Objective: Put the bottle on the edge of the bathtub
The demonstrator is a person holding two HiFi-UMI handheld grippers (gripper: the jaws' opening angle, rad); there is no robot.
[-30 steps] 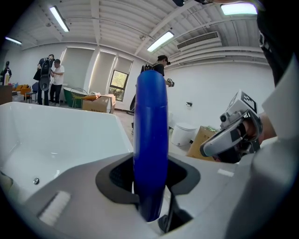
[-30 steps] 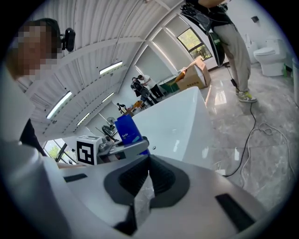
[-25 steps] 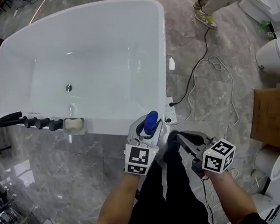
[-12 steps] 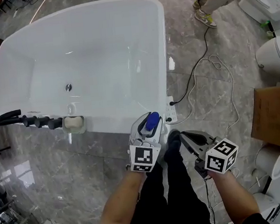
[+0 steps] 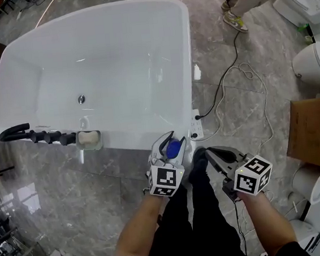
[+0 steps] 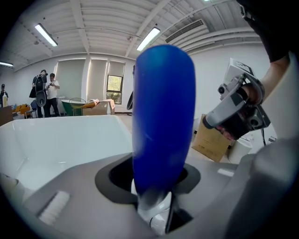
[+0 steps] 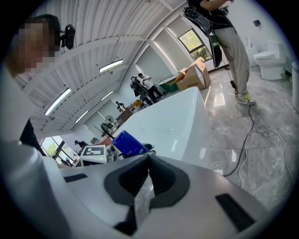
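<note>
Placing step, not finished; left gripper (image 5: 169, 143) grips the bottle (image 6: 163, 116) upright, jaws just easing wider; bottle is by the bathtub (image 5: 190, 64) rim's 5 o'clock corner, contact unclear; right gripper (image 5: 209, 153) at its 3 o'clock, jaws together, empty. Next, I'd say: seat the base flat on the rim, then release.

I am seeing the bottle (image 5: 174, 148) showing solid blue, the bathtub (image 5: 114, 72) showing gloss white, the floor (image 5: 58, 186) showing grey marble veining, and the cardboard box (image 5: 314, 134) showing plain brown.

White toilets (image 5: 314, 67) and a cardboard box (image 5: 314, 137) stand on grey marble floor (image 5: 69, 185).
</note>
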